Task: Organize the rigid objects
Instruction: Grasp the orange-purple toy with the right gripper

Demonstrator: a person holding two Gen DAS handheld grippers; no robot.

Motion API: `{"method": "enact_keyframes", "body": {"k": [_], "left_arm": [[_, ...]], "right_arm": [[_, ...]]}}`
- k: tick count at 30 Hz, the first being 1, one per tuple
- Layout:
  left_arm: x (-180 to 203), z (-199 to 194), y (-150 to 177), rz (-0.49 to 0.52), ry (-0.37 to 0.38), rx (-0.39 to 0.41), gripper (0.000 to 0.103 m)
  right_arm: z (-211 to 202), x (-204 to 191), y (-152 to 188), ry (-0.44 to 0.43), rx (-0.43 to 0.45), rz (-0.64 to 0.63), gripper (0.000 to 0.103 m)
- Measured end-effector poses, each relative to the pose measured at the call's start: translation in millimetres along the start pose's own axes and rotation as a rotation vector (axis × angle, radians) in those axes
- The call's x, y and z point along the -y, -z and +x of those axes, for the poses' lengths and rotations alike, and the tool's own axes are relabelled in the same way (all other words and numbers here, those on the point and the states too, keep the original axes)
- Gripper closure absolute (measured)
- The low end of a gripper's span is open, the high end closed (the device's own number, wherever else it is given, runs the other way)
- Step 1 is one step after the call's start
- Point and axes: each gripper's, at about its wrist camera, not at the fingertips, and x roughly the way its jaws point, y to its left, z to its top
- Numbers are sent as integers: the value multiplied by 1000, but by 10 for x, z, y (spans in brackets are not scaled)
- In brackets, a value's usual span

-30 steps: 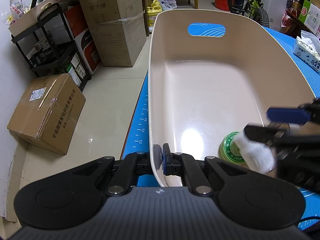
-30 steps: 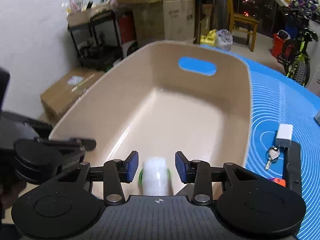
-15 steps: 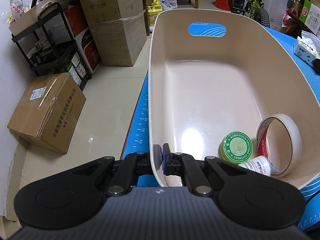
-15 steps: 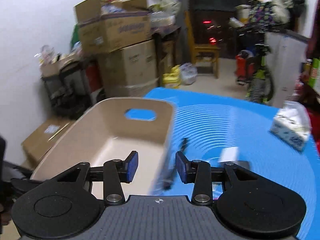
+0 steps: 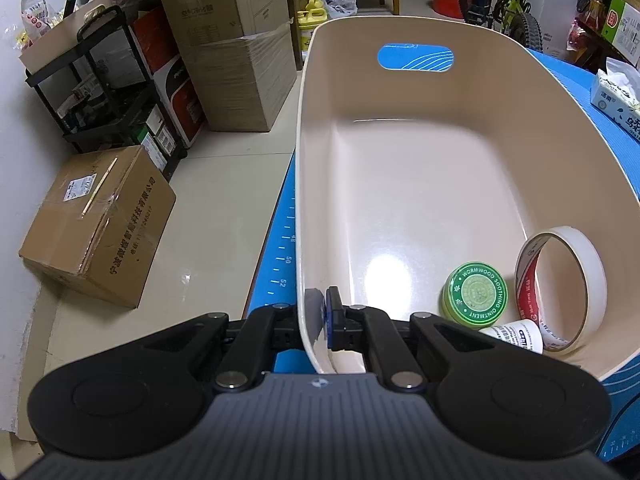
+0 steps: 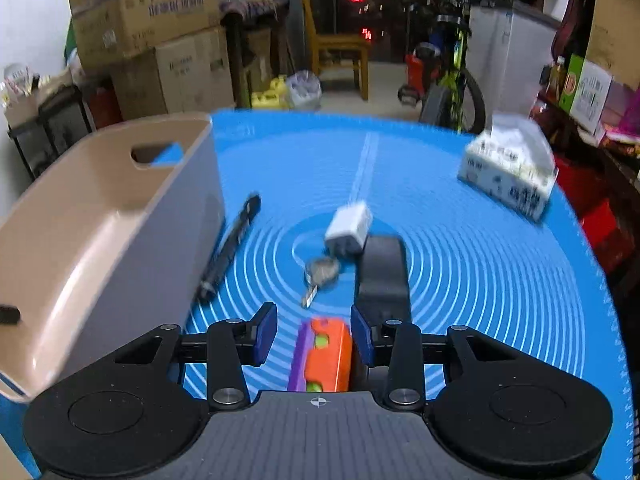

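— Which step are you on?

— Fetching the next piece, I judge. My left gripper (image 5: 320, 312) is clamped on the near rim of the beige bin (image 5: 400, 200), steadying it; inside, at four o'clock, lie the green ointment tin (image 5: 475, 295), the tape roll (image 5: 560, 292) and a small white bottle (image 5: 516, 334).

— And your right?

— My right gripper (image 6: 314, 338) stands partly open and holds nothing. The orange-and-purple block (image 6: 322, 356) lies on the blue mat (image 6: 480, 280) between my fingers, close against the right one; whether it touches I cannot tell. Key (image 6: 320, 276), white charger (image 6: 348, 228) and black strap (image 6: 382, 272) lie at twelve, the pen (image 6: 230, 248) at eleven. Next I must centre, lower and close.

floor: pale tile (image 5: 224, 184) | cardboard boxes (image 5: 236, 60) | black rack (image 5: 100, 92) | wooden chair (image 6: 340, 52) | bike (image 5: 508, 4)
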Motion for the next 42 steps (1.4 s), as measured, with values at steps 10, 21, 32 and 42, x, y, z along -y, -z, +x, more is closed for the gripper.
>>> {"method": "enact_keyframes", "body": {"k": [10, 21, 32, 42], "left_arm": [[25, -9, 2, 7, -11, -1, 94], [21, -6, 5, 7, -9, -1, 94], [42, -14, 1, 8, -11, -1, 94], [45, -15, -1, 8, -9, -1, 94]], "right_arm": [[287, -10, 209, 4, -113, 2, 53], [455, -10, 238, 25, -145, 38, 49], [441, -68, 237, 46, -106, 1, 55], [124, -80, 40, 30, 32, 0, 55]]}}
